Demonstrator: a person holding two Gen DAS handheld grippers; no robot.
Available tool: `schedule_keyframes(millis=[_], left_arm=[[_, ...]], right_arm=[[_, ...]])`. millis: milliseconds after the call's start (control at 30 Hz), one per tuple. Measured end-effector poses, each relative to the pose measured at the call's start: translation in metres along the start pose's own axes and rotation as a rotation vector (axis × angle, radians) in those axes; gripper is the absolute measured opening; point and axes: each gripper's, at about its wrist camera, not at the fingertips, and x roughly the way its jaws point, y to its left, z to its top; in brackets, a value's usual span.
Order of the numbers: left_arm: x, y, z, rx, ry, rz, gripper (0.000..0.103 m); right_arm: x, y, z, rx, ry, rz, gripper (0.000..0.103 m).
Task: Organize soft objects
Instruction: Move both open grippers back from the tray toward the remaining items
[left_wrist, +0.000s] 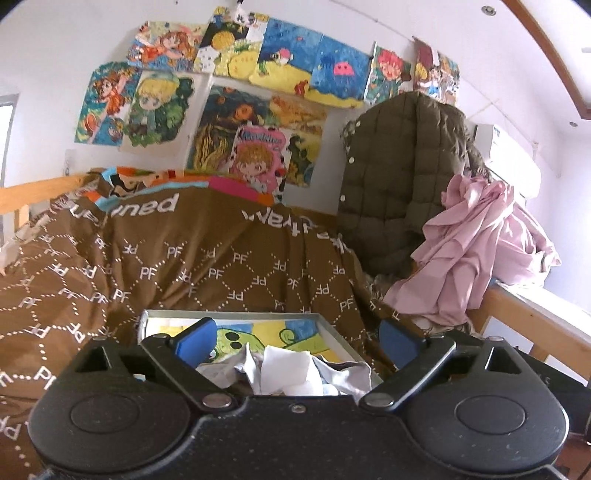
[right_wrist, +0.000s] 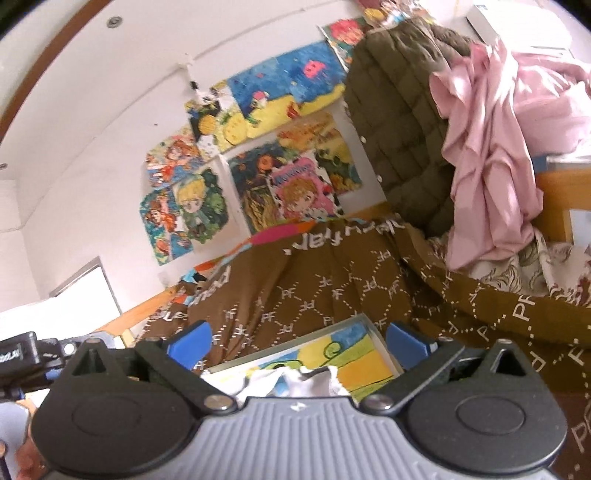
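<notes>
A shallow white box (left_wrist: 338, 330) with a colourful drawing on its floor lies on a brown patterned blanket (left_wrist: 207, 258); it also shows in the right wrist view (right_wrist: 380, 341). Crumpled white and pale cloths (left_wrist: 291, 373) lie in its near end, and show in the right wrist view (right_wrist: 295, 380) too. My left gripper (left_wrist: 297, 338) is open above the box, blue pads wide apart, holding nothing. My right gripper (right_wrist: 297, 341) is open and empty above the same box. A pink cloth (left_wrist: 469, 251) and an olive quilted jacket (left_wrist: 399, 177) hang at the bed's right end.
Wooden bed rails run along the left (left_wrist: 26, 195) and right (left_wrist: 535, 321). Drawings (left_wrist: 236, 92) cover the white wall behind the bed. An air conditioner (left_wrist: 509, 147) is mounted at the right. Floral bedding (right_wrist: 517, 269) shows under the blanket.
</notes>
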Motion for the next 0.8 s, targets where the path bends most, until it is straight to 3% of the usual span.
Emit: schedule_keyframes(millis=[367, 800], left_arm=[[-0.077, -0.003, -0.008, 0.067, -0.076, -0.002, 0.102], [-0.148, -0.006, -0.052, 0.06, -0.097, 0.032, 0.102]], right_arm=[[-0.072, 0.06, -0.023, -0.184, -0.042, 0.014, 0.103], [-0.129, 0.08, -0.045, -0.154, -0.013, -0.081, 0.103]])
